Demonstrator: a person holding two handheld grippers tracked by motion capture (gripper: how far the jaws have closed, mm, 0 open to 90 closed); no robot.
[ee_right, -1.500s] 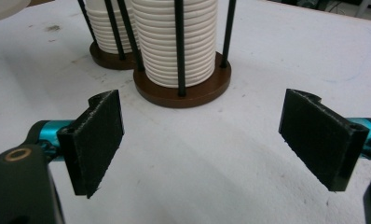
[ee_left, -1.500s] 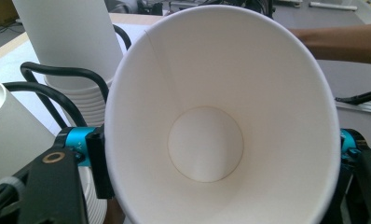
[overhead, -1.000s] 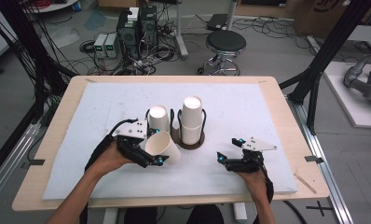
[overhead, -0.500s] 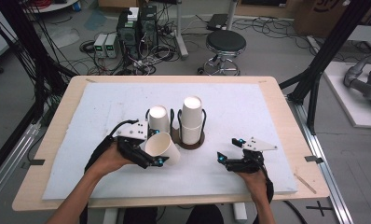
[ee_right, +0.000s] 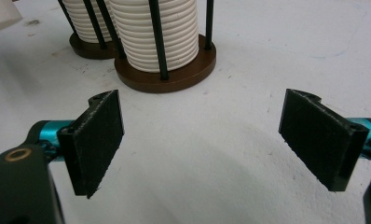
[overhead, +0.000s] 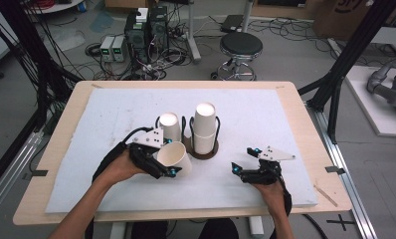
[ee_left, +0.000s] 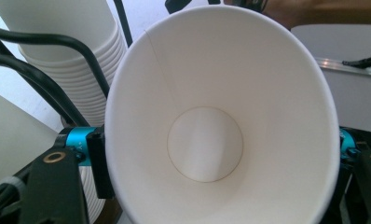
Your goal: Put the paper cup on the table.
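Paper is the stuff in hand: a single white paper cup (overhead: pixel 175 158) lies tilted on its side, clamped across its rim between the jaws of the left hand-held gripper (overhead: pixel 162 168), just in front of the cup holder. In the left gripper view the white paper cup (ee_left: pixel 221 126) shows its open mouth and round bottom, with a black pad pressing on each side of its wall.

Behind it, two stacks of white paper cups (overhead: pixel 205 127) stand upright in a black wire rack on a dark brown round base (overhead: pixel 202 152), the right stack taller than the left. The held cup sits just beside the left stack.

To the right, the right hand-held gripper (overhead: pixel 245 169) rests low over the white padded counter (overhead: pixel 265 112), well apart from the cup. In the right gripper view its jaws stand spread wide with nothing between them, pointing toward the brown base (ee_right: pixel 174 77) and the ribbed stacks.
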